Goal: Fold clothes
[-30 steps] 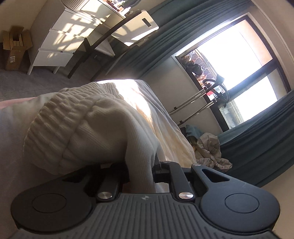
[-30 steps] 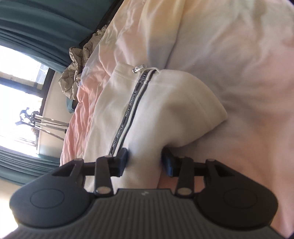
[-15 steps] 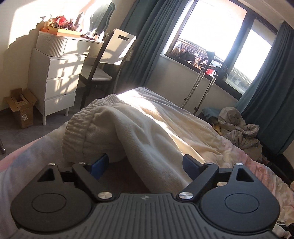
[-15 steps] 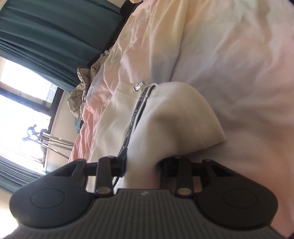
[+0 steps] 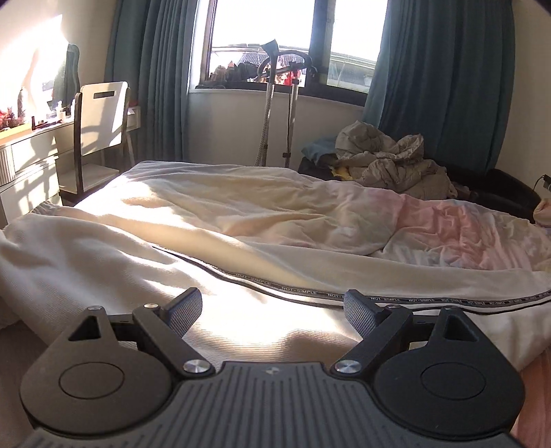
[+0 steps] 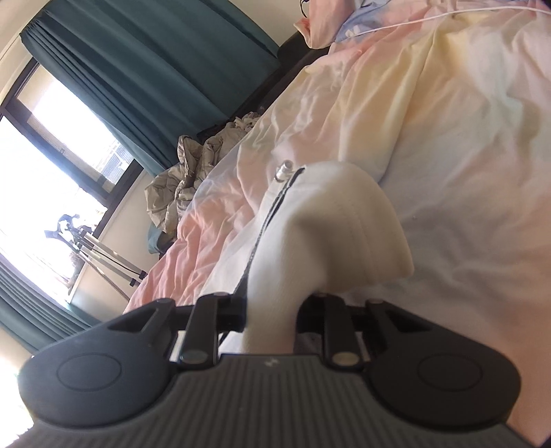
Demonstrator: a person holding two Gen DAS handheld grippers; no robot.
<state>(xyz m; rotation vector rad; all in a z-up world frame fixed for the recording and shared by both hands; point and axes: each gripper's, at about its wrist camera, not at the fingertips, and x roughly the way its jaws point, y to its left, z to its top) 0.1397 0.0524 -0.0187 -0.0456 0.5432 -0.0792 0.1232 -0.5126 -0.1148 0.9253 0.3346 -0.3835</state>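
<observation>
White sweatpants [image 5: 137, 262] with a black lettered side stripe [image 5: 344, 296] lie stretched across the bed in the left wrist view. Their ribbed waistband [image 5: 44, 206] is at the far left. My left gripper [image 5: 272, 303] hovers just over the sunlit cloth, open, with nothing between its fingers. In the right wrist view the other end of the sweatpants [image 6: 344, 224] rises in a bunched fold, and a metal cord tip [image 6: 282, 170] shows beside the stripe. My right gripper [image 6: 272, 306] is closing on this fold, which is pinched between its pads.
A pastel duvet [image 5: 275, 206] covers the bed. Beyond it lie a crumpled heap of clothes [image 5: 389, 162], a garment steamer stand [image 5: 272, 103] by the window and teal curtains [image 5: 440, 86]. A white chair [image 5: 100, 120] and desk [image 5: 27, 144] stand at the left. A white cable [image 6: 447, 13] crosses the pillows.
My left gripper let go of the waistband, opened wide, rolled level and swung right along the sweatpants. My right gripper's jaws narrowed onto the bunched fold.
</observation>
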